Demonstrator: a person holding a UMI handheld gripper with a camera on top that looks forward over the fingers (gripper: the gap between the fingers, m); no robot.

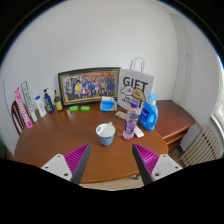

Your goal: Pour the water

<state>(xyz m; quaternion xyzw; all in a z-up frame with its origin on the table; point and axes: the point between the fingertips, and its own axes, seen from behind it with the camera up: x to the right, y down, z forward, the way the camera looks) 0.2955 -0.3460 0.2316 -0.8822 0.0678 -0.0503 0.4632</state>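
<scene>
1. Gripper fingers spread apart, holding nothing, above the desk's near edge.
2. Beyond them, mid-desk, stands a cup; a water bottle just beside it, rightward.
3. Blue jug, gift bag and framed photo line the far edge.

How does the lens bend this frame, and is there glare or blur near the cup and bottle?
Gripper view: strong fisheye, the round table rim and walls bowed; lighting even and soft, no harsh glare; the cup and bottle read fairly sharp beyond the open gripper, jaws apart with nothing between them.
</scene>
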